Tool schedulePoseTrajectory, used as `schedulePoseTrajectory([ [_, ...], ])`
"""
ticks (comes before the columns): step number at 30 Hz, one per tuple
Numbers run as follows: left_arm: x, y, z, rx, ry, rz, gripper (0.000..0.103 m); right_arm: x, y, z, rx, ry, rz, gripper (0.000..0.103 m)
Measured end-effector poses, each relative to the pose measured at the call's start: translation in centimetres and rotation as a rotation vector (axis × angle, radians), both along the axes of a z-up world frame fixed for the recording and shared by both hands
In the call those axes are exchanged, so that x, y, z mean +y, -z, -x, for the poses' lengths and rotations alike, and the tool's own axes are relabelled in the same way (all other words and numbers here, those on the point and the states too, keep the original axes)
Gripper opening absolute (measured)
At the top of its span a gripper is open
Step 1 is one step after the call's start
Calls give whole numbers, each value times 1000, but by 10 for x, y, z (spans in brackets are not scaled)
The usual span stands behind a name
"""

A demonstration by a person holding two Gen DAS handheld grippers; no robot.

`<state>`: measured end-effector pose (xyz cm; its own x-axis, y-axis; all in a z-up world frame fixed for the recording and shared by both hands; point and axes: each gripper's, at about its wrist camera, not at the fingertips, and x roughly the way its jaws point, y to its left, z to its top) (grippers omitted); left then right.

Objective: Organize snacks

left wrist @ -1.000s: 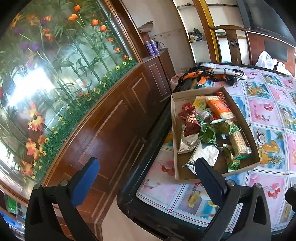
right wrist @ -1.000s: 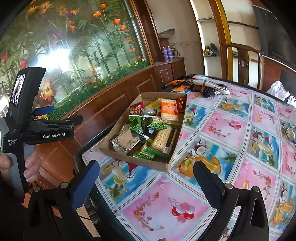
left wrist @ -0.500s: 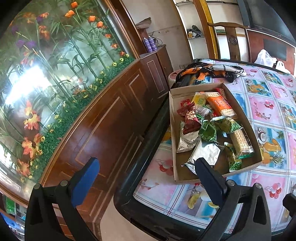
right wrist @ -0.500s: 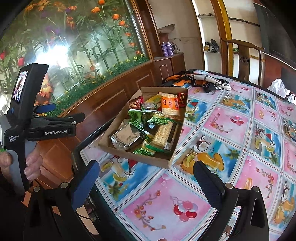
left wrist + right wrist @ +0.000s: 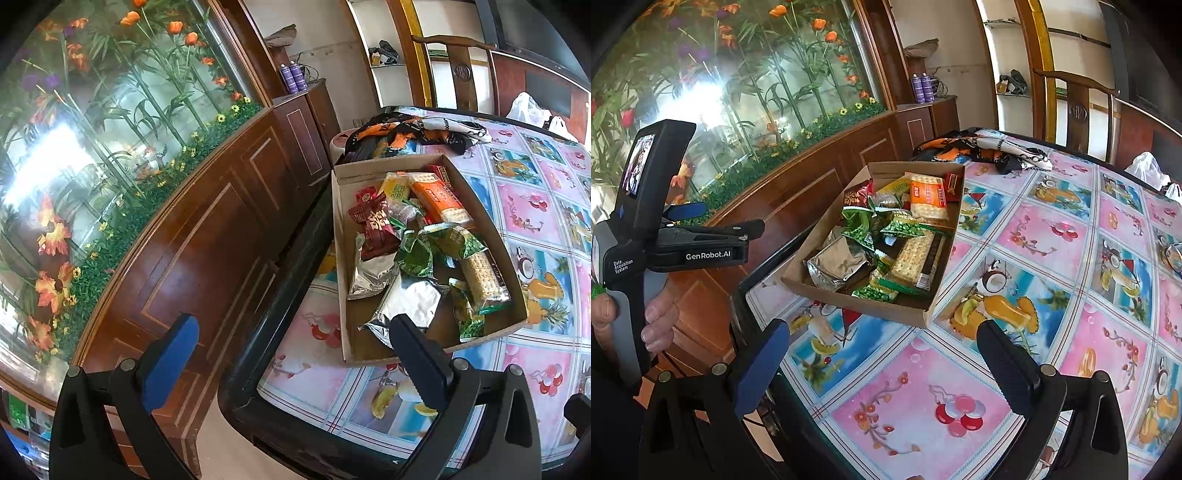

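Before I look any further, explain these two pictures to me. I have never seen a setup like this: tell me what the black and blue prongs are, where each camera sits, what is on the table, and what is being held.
There is no robot here. A person holds a hand-operated two-finger gripper in each hand, and a wide-angle camera on each one looks forward along its fingers. The prongs at the bottom of each picture are those fingers.

One picture comes from the left gripper, the other from the right gripper. The right view also shows the left tool from the side, gripped by the person's left hand.

On the table, covered by a fruit-patterned cloth, sits an open cardboard box of mixed snacks: silver foil packets, green packets, an orange cracker pack and others. A patterned cloth lies bunched behind it.

Both grippers are open, short of the box, holding nothing.
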<state>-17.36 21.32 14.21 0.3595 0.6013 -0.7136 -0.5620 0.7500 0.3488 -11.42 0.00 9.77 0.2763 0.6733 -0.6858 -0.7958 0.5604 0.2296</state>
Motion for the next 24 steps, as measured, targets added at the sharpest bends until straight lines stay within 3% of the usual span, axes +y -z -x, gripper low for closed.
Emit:
schedulePoseTrajectory([
  [24, 7, 2, -5, -3, 24, 16, 103, 3, 6, 2, 4, 3, 12, 103],
])
